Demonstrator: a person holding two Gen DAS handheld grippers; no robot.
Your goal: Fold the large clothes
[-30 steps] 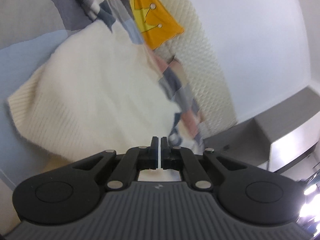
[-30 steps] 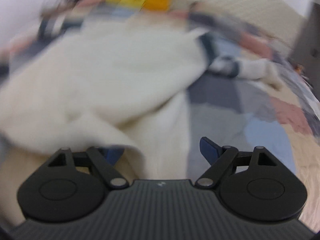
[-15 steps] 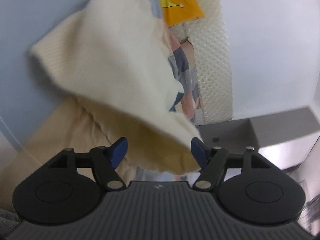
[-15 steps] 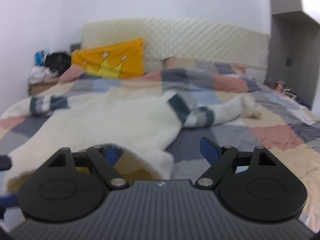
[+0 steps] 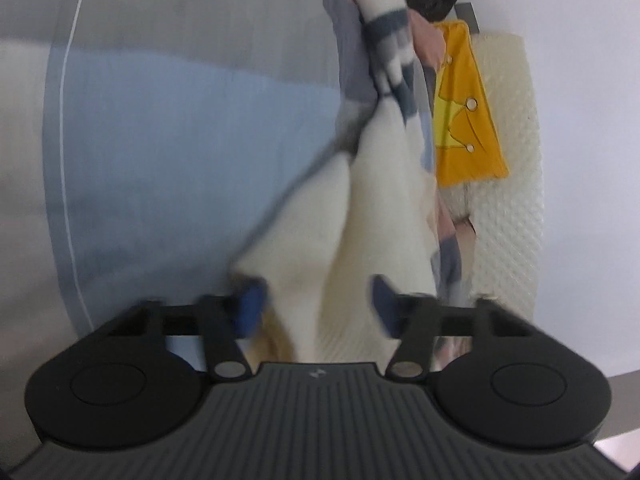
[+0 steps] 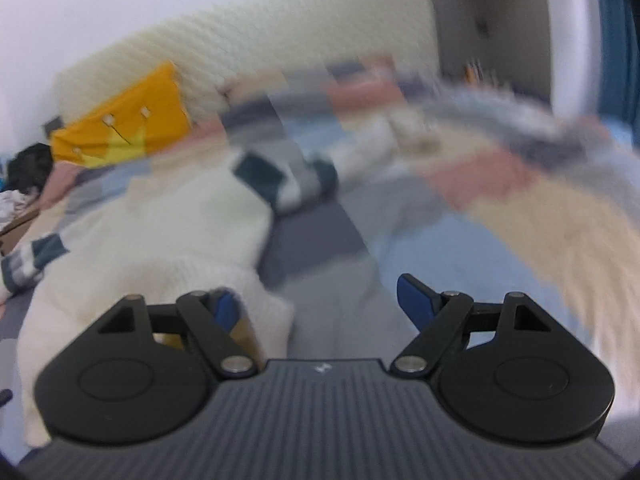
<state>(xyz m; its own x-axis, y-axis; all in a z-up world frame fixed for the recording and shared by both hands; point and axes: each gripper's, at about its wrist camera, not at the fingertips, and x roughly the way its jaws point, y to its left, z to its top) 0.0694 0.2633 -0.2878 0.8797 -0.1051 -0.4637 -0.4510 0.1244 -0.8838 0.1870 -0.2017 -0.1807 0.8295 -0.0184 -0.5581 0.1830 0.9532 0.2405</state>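
Note:
A cream knit sweater [image 5: 380, 200] with navy-and-grey striped sleeves [image 5: 388, 40] lies spread on a patchwork bedspread [image 5: 180, 140]. My left gripper [image 5: 317, 304] has a fold of the sweater's hem between its blue pads. Its jaws are closing, and the pads still stand apart from the cloth. In the right wrist view the sweater [image 6: 168, 232] lies at the left, one striped sleeve [image 6: 280, 176] reaching to the right. My right gripper [image 6: 320, 304] is wide open above the bedspread [image 6: 440, 240], its jaws closing slightly. Only the sweater's near corner lies by its left finger [image 6: 226, 308].
A yellow crown pillow [image 6: 120, 128] leans on the cream quilted headboard [image 6: 280, 40]. Dark clutter [image 6: 28, 168] sits on a bedside stand at the far left. A grey wardrobe [image 6: 492, 20] stands beyond the bed's right side. The pillow [image 5: 464, 120] also shows in the left wrist view.
My left gripper went from shut to open, then narrowed, rolling and sinking toward the sweater's hem. My right gripper stayed open and rolled, shifting sideways along the bed.

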